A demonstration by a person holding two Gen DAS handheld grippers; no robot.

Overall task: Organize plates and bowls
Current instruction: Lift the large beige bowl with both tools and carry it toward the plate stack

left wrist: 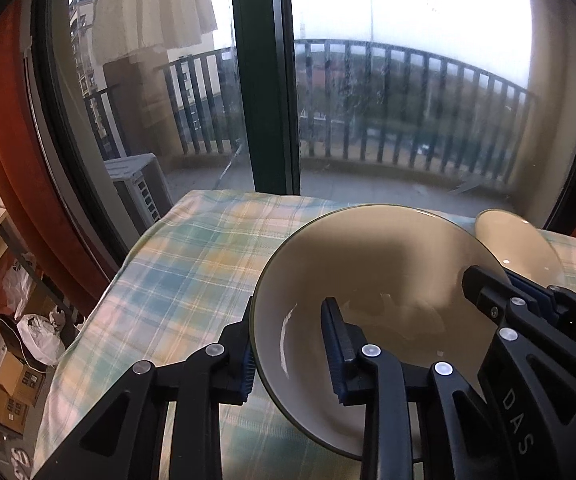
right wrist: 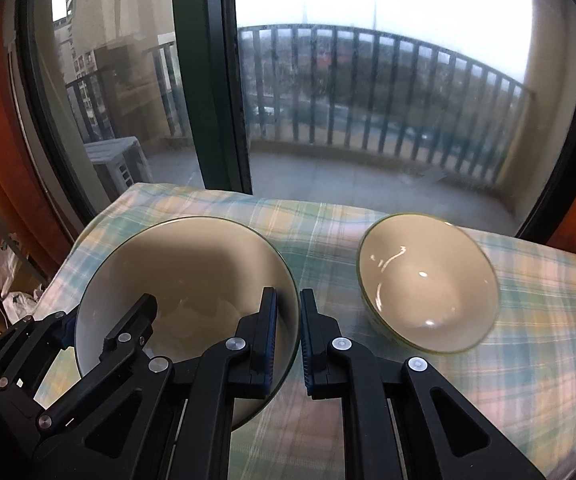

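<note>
Evidently sharing the load, left gripper (left wrist: 291,354) and right gripper (right wrist: 288,340) pinch opposite rims of the large bowl (right wrist: 192,280), left of the smaller bowl (right wrist: 427,284).

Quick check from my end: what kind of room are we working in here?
Likely a lived-in apartment room, high up. A plaid-covered table stands against a glass balcony door with a railing and buildings beyond; cardboard boxes and bags clutter the floor.

Ahead of me a plaid cloth (left wrist: 176,272) covers the worktop, which stands against a big window (left wrist: 407,120) with a dark green frame (left wrist: 264,80). Beyond the glass I see a balcony railing (left wrist: 427,92) and an air-conditioner unit (left wrist: 140,188). Down left lie cardboard boxes (left wrist: 16,384) and plastic bags (left wrist: 40,336).
</note>
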